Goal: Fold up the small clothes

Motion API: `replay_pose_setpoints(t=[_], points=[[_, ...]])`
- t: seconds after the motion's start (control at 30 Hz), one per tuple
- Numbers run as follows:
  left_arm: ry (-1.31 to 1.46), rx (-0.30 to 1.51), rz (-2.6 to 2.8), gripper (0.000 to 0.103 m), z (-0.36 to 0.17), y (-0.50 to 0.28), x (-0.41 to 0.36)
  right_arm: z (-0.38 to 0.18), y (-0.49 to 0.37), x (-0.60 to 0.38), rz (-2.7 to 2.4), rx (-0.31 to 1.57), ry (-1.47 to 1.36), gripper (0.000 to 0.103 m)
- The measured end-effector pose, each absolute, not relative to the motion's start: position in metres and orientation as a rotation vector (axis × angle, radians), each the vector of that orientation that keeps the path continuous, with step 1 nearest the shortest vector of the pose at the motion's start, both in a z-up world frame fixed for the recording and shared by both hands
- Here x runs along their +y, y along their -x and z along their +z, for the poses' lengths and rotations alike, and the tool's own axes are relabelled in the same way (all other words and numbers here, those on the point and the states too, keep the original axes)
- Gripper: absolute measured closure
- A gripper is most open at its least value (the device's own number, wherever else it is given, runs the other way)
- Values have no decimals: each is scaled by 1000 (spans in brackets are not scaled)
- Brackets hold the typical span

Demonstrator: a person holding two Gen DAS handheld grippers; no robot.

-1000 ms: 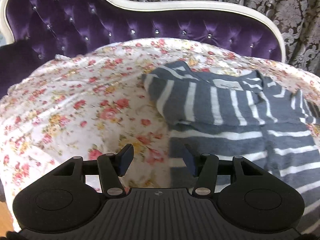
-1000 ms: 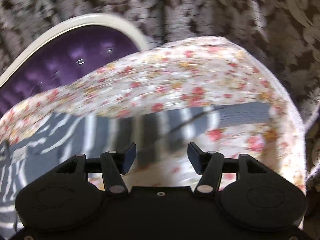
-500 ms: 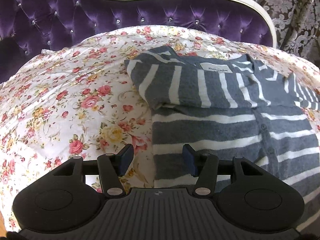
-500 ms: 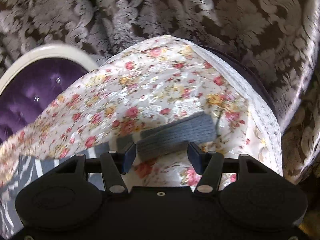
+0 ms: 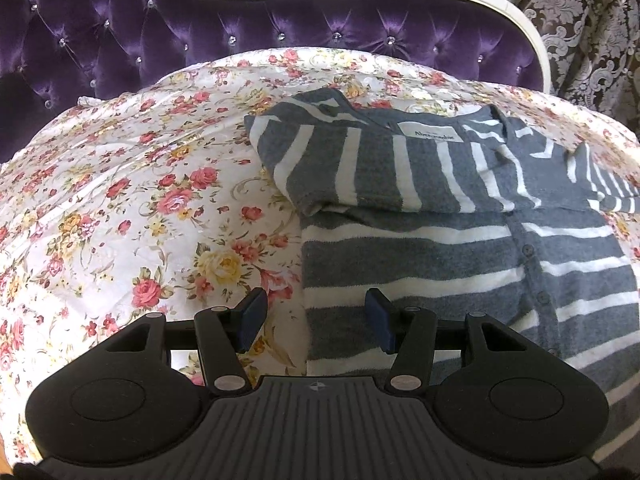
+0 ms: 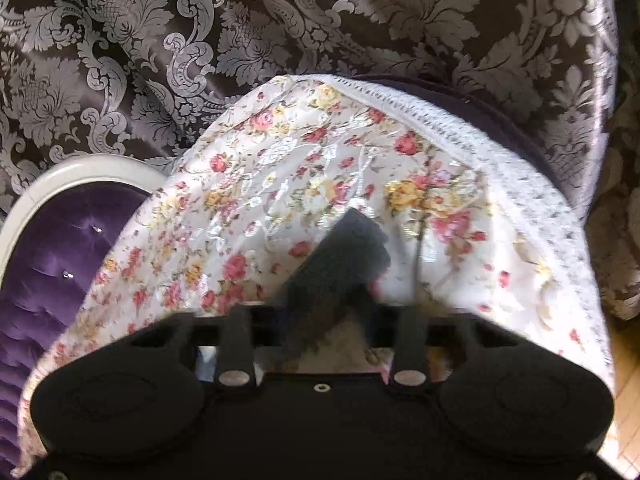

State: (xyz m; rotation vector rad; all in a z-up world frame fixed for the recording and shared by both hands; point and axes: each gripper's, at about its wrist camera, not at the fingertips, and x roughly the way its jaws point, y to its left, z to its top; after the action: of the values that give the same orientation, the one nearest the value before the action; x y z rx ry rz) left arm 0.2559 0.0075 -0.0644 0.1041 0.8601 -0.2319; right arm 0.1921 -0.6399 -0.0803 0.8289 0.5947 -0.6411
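Note:
A grey cardigan with white stripes [image 5: 440, 240] lies flat on the floral bed cover [image 5: 140, 200], its left sleeve [image 5: 360, 168] folded across the chest below the neck label [image 5: 430, 133]. My left gripper [image 5: 316, 320] hangs open over the cardigan's lower left edge, nothing between its pads. In the right wrist view the grey ribbed cuff [image 6: 344, 256] of the other sleeve stands up in a peak between the jaws of my right gripper [image 6: 324, 320]. Those jaws are closing and pinch the cuff; the fingertips are hidden behind the fabric.
A purple tufted headboard [image 5: 200, 32] with a cream frame rises behind the bed. A dark damask curtain [image 6: 280, 20] hangs beyond the bed's right edge [image 6: 520, 184]. Wooden floor [image 6: 624, 380] shows at the far right.
My right gripper travelled right along the sleeve to its cuff, rolled, and closed on the cuff, which now stands up. The left gripper stayed open over the cardigan's left edge.

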Motion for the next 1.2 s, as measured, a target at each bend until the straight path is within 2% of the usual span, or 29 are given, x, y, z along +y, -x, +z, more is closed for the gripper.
replay_pose_setpoints(t=[0.03,0.1,0.37,0.7,0.8,0.87,1.0,1.2], points=[[-104,860,-234,51,-64,-256,8,-79,-193,-641,-635,588,-835,89],[-104,858,-238,51,-64,-255,8,-71,-193,-639,-627,582,-795,91],[-94,856,-243,51,-61,-253,8,-28,-176,-626,-568,590,-672,92],[-71,874,-247,51,-55,-252,14,-12,-181,-593,-585,672,-533,92],[-55,874,-247,51,-52,-252,18,15,-196,-565,-520,640,-442,92],[-39,877,-247,51,-50,-254,22,36,-208,-541,-450,612,-385,97],[10,885,-245,51,-48,-258,30,78,-236,-473,-274,544,-293,97],[40,888,-222,51,-48,-259,41,94,-276,-382,-24,544,-265,97]])
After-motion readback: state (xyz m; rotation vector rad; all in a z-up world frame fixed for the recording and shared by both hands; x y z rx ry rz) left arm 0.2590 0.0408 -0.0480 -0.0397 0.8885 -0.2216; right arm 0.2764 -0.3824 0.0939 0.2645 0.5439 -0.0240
